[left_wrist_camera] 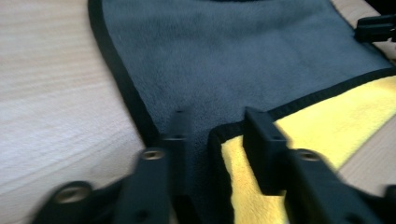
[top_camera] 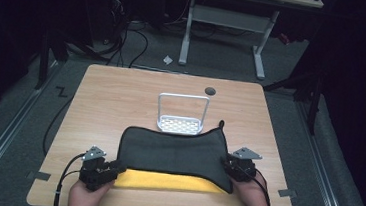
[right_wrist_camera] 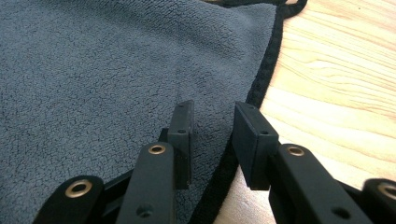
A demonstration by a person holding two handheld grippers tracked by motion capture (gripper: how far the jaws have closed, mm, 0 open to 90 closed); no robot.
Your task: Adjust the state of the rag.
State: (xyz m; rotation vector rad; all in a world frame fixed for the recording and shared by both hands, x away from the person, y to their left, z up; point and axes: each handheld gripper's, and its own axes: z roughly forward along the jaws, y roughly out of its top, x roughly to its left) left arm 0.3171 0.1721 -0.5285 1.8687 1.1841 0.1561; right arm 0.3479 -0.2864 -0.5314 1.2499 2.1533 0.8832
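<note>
Grey cloth (top_camera: 171, 152) folded over its yellow side (top_camera: 164, 181) at the table's (top_camera: 121, 92) near edge. Left gripper (left_wrist_camera: 212, 128) spread, apparently straddling the near-left corner; right gripper (right_wrist_camera: 212, 135) spread astride the right hem.

Cloth (top_camera: 171, 152): grey matt fleece, nappy, black stitched hem; yellow fleece underside | Table (top_camera: 121, 97): light wood-grain, smooth, low sheen | Stand (top_camera: 182, 114): pale perforated metal, matt | Gripper jaws: black matt plastic

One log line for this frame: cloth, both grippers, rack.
cloth: grey over yellow, folded on table | left gripper: open at near corner | right gripper: open astride hem | rack: behind cloth
</note>
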